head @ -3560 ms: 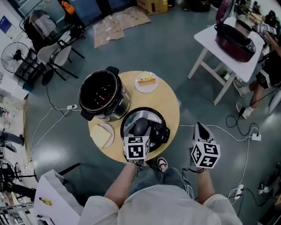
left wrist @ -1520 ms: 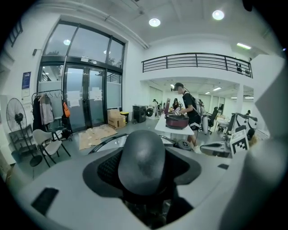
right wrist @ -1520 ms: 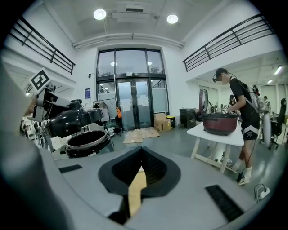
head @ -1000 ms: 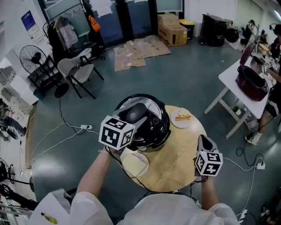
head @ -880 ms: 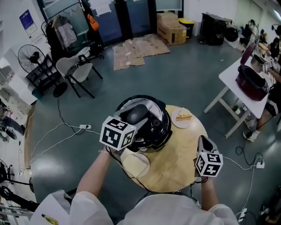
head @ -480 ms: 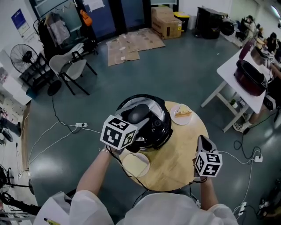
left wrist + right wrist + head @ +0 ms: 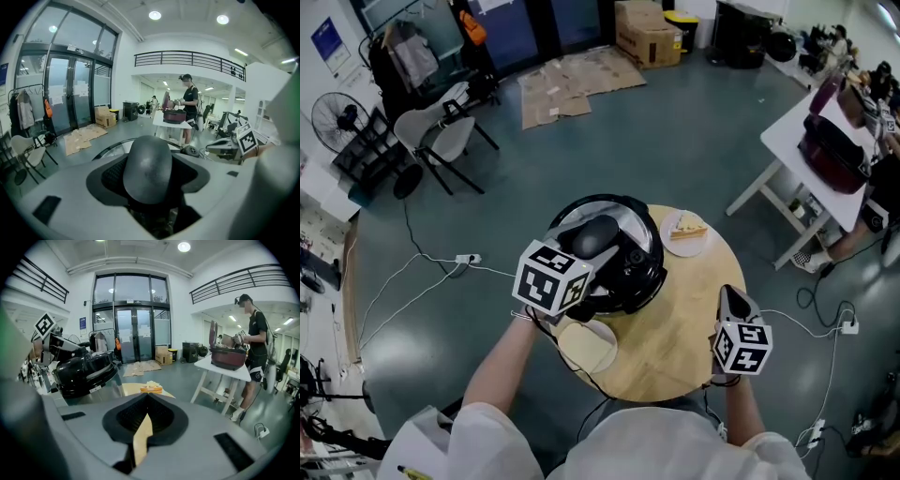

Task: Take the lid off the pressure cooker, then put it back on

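Holding the lid [image 7: 623,267] by its knob [image 7: 147,159], our left gripper [image 7: 148,190] hangs directly over the cooker body [image 7: 97,393] at frame centre; our right gripper [image 7: 143,423] is closed and empty.

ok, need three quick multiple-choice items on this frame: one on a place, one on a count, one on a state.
1. Where on the round table is the cake plate? A) right of the pressure cooker B) left of it C) on top of it
2. How many plates are on the round table? A) one B) two C) four
3. Left tongs? A) open, empty B) shut on the lid knob C) shut on a plate

1 A: the head view shows it beside the cooker's right.
2 B: the cake plate plus the bread plate.
3 B: the left gripper view shows the knob clamped between the jaws.
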Demonstrator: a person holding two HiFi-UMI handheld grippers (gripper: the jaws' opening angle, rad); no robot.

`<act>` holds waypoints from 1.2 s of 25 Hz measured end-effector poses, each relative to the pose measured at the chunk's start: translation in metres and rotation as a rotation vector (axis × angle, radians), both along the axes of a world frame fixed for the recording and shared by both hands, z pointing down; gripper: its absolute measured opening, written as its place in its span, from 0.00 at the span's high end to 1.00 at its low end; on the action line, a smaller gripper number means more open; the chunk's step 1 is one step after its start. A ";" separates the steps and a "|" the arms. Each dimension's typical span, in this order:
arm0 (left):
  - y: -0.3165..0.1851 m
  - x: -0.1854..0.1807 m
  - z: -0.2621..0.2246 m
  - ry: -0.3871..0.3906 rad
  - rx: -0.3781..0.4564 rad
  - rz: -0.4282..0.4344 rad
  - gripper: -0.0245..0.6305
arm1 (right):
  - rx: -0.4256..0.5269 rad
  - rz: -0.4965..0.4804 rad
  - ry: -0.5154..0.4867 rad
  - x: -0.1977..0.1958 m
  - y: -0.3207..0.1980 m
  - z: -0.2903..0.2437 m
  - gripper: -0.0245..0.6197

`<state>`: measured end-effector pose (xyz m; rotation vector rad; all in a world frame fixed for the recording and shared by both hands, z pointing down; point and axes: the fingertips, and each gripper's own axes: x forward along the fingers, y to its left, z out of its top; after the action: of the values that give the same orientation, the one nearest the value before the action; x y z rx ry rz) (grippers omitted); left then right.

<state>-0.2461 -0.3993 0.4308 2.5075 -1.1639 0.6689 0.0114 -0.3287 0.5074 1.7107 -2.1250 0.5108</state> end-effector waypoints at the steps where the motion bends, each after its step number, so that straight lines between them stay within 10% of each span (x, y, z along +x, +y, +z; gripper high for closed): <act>1: 0.000 0.001 0.001 0.000 -0.002 0.002 0.55 | -0.002 0.000 0.000 0.000 -0.001 0.001 0.96; 30: -0.006 0.010 0.009 -0.031 0.008 0.002 0.48 | -0.017 -0.052 0.004 0.018 -0.005 0.008 0.96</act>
<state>-0.2362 -0.4049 0.4395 2.5135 -1.1775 0.7077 0.0296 -0.3338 0.5156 1.6414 -2.1506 0.5090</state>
